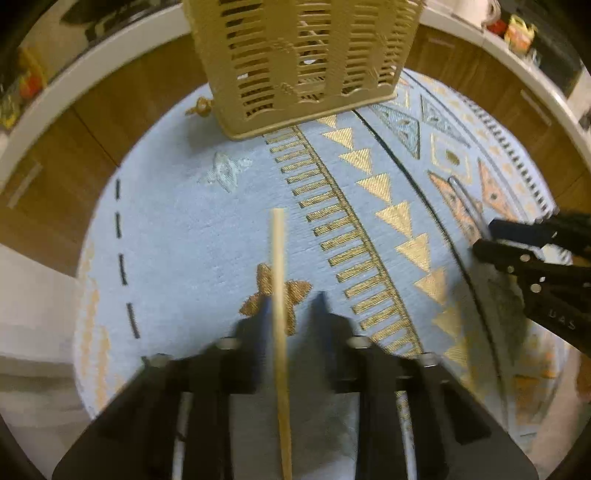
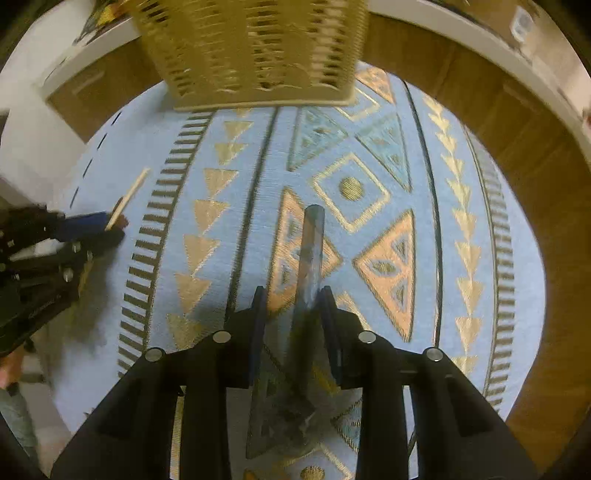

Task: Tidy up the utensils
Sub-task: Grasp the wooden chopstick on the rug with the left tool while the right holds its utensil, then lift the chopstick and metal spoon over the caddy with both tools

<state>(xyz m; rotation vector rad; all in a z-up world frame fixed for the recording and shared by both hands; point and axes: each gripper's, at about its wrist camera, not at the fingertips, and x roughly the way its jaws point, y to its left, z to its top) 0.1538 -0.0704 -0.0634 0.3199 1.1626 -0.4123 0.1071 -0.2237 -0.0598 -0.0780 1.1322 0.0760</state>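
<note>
A beige slotted utensil basket [image 1: 303,66] [image 2: 255,51] stands upright at the far side of the round table. My left gripper [image 1: 293,302] is shut on a thin wooden chopstick [image 1: 277,258], which points away toward the basket. The right wrist view shows that same left gripper [image 2: 118,227] at the left, with the chopstick [image 2: 129,195] sticking out past it. My right gripper [image 2: 291,291] is shut on a metal utensil [image 2: 312,251]: its handle points forward and its broad end hangs below the fingers. From the left wrist view the right gripper [image 1: 484,236] is at the right, with the metal handle [image 1: 465,199] in it.
A light blue cloth [image 1: 184,229] [image 2: 424,229] with gold triangles and stripes covers the table. Brown cabinets [image 1: 74,155] under a white countertop [image 1: 517,55] ring the table. Small items sit on the counter at the far right [image 1: 517,29].
</note>
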